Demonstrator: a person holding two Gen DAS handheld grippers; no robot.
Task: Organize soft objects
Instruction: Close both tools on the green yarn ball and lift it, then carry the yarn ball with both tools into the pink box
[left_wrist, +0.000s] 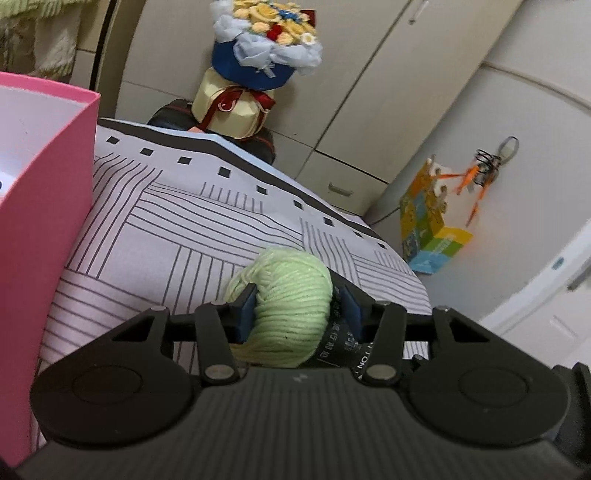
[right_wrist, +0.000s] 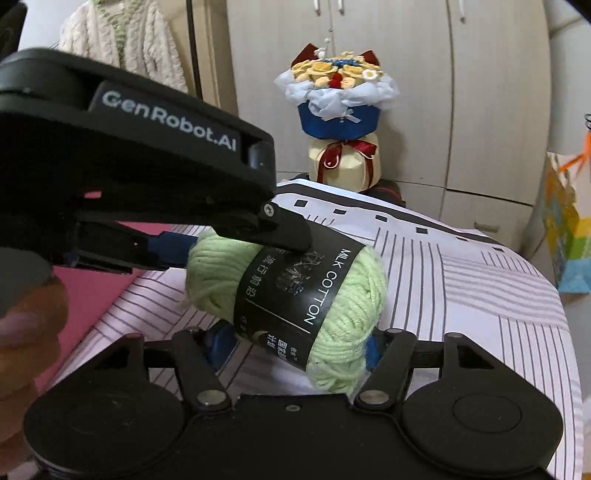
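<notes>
Pale green yarn skein (right_wrist: 295, 295) – black "MILK COTTON" band – tilted above striped cloth.

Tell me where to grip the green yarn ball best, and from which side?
Grip the green yarn ball across its middle, on the black paper band, coming from the near end. The band is the firmest, narrowest part; the loose strands at both ends squash and slip.

"MILK COTTON" yarn band (right_wrist: 295, 291), "GenRobot.AI" claw (right_wrist: 236, 254)

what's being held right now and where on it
The green yarn ball is held by both: the left gripper clamps its end, one pad on bare yarn, one on the black label. The right gripper has its jaws around the other end.
</notes>
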